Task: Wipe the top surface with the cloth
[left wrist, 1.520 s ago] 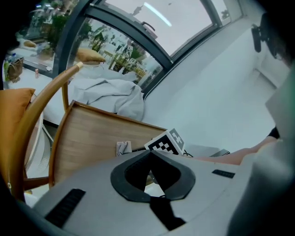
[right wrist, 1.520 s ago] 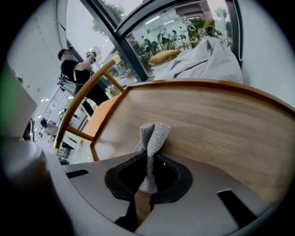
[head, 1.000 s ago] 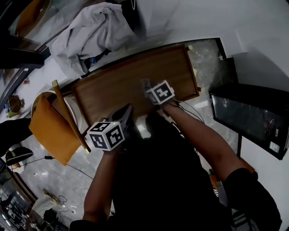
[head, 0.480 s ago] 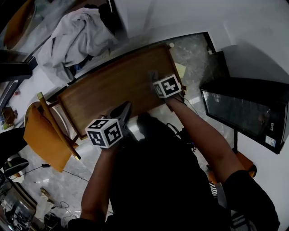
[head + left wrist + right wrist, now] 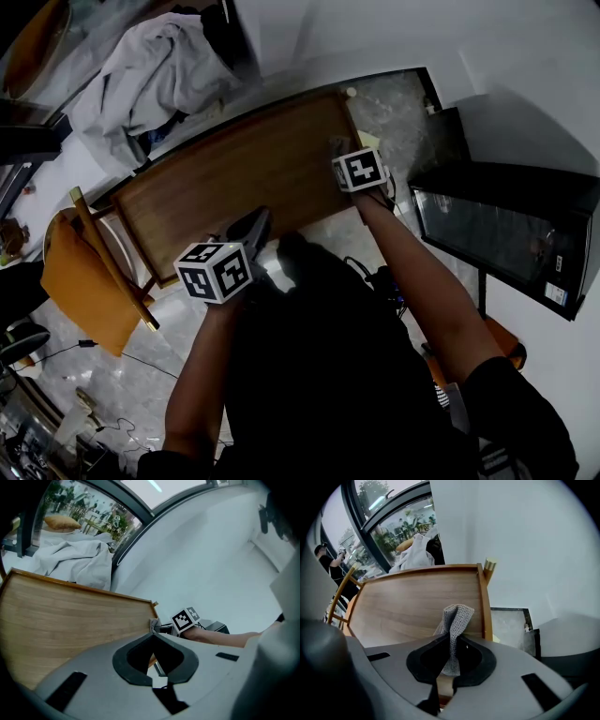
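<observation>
The wooden table top [image 5: 234, 183] slants across the head view. My right gripper [image 5: 345, 152] is at the table's right end, shut on a grey knit cloth [image 5: 454, 617]. The cloth sticks out past the fingertips and rests on the wood by the right rim [image 5: 484, 599]. In the right gripper view, the right gripper [image 5: 451, 638] pinches the cloth in a folded strip. My left gripper [image 5: 251, 228] hovers at the table's near edge. In its own view the left gripper [image 5: 153, 635] is shut with nothing in it, facing the table top [image 5: 65, 616] and the right gripper's marker cube [image 5: 186, 618].
An orange chair [image 5: 80, 281] stands at the table's left end. A pile of pale fabric [image 5: 155, 70] lies beyond the far edge. A black cabinet [image 5: 511, 230] sits on the floor to the right. A white wall [image 5: 515, 541] runs behind the table.
My right gripper has slid the cloth rightwards along the table top, from near the middle to the right rim. The left gripper has stayed at the near edge.
</observation>
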A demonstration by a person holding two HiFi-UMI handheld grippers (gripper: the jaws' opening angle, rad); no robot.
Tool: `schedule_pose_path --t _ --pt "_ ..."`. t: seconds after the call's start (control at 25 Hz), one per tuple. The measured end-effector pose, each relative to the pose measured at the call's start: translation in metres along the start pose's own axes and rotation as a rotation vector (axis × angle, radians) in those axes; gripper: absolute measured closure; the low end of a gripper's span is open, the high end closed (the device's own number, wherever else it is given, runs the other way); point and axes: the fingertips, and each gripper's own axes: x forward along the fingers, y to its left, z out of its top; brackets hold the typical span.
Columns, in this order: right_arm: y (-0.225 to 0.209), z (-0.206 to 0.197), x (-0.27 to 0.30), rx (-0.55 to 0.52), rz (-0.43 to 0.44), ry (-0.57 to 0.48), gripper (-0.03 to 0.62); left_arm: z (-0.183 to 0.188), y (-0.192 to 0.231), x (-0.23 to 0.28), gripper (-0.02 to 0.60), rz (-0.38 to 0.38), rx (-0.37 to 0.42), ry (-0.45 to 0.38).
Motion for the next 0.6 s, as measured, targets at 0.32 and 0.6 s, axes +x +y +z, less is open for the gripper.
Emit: schedule_pose_path --t 0.32,0.6 --pt "-0.022 -0.008 -0.004 0.032 -0.095 0.044 0.562 -0.009 0.021 -0.033 0.571 0.049 -0.029 -0.034" --pt "-0.002 0.001 -0.014 0.001 -0.107 -0.018 0.562 -0.019 0.039 -0.08 0.571 0.112 -0.079 -0.092"
